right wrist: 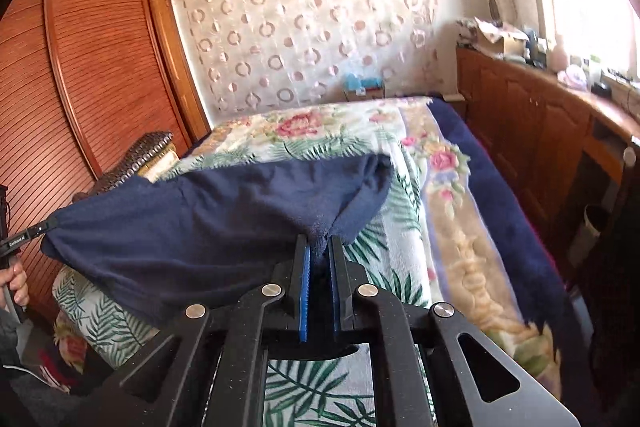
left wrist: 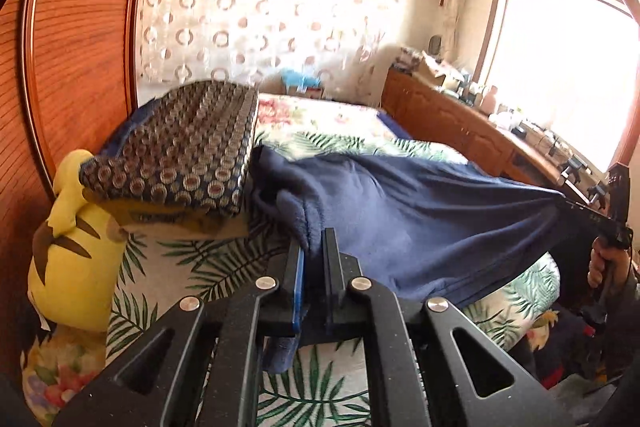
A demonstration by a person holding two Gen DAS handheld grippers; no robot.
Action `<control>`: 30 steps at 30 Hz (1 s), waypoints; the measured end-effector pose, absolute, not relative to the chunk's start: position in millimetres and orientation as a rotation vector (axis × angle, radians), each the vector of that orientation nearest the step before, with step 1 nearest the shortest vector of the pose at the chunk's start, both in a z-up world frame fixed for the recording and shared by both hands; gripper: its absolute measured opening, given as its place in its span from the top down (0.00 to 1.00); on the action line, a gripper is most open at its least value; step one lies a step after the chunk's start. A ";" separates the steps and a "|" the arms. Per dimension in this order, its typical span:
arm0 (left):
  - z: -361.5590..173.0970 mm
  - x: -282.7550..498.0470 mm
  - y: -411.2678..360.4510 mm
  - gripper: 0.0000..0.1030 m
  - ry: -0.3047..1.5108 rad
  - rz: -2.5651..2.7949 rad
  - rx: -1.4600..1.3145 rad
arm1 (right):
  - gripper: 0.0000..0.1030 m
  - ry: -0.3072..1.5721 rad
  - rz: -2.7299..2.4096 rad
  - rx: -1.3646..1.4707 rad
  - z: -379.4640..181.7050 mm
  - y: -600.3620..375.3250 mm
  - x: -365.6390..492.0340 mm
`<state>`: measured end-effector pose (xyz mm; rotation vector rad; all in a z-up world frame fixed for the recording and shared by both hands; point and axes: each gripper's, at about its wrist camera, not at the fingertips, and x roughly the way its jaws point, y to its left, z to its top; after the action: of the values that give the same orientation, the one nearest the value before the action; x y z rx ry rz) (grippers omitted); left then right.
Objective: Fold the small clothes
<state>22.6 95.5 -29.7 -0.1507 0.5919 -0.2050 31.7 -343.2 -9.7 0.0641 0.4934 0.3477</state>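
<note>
A: Navy fleece, one small garment (left wrist: 400, 223). You have it stretched between both hands, above the bed (left wrist: 224, 267); its far part sags toward the cover, but whether it touches is unclear.

B: Left tool (left wrist: 314, 239)?

A: Clamped together on a bunched corner of the garment. Soft folds bulge out past the tips, and a tail of cloth hangs below the blue pads. From the right wrist view the same tool (right wrist: 44, 227) shows at the far left edge, pinching the other end of the cloth, your hand (right wrist: 16, 283) on its grip.

B: Right tool (right wrist: 320, 247)?

A: Also clamped on the garment. A gathered wad sits between the blue pads, and the fabric runs taut to the left from there. In the left wrist view that tool (left wrist: 568, 203) is at the right edge, cloth pulled into a point at its tip, your other hand (left wrist: 604, 263) below it.

B: Underneath?

A: Bed cover, white with green palm fronds, pink flowers farther off. A dark blue blanket (right wrist: 500, 187) runs along the right side.

B: Around that?

A: Left of the garment, a folded patterned blue cushion (left wrist: 180, 155) sits on a yellow plush toy (left wrist: 72, 247). Red-brown slatted wardrobe (right wrist: 80, 87) behind them. Circle-print curtain (right wrist: 304, 27) on the far wall. Wooden surface (right wrist: 552, 99) under the bright window, cluttered with small items too blurred to name.
</note>
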 end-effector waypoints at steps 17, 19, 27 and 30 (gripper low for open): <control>-55.9 -2.8 92.7 0.92 0.681 -0.211 -0.176 | 0.92 0.651 0.269 0.019 -62.8 -369.8 -0.4; -55.5 -3.3 89.8 0.92 0.685 -0.215 -0.171 | 0.91 0.660 0.256 0.021 -67.0 -369.2 -0.3; -41.2 2.6 70.3 0.92 0.654 -0.251 -0.140 | 0.57 0.614 0.173 -0.022 -43.0 -362.2 -5.5; -32.6 10.1 56.3 0.92 0.642 -0.280 -0.123 | 0.56 0.591 0.180 -0.019 -42.0 -360.1 -7.0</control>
<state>10.1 56.3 -32.6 -0.1227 0.6423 -0.2804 -7.0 -360.1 -42.0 -0.0185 0.5910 0.1803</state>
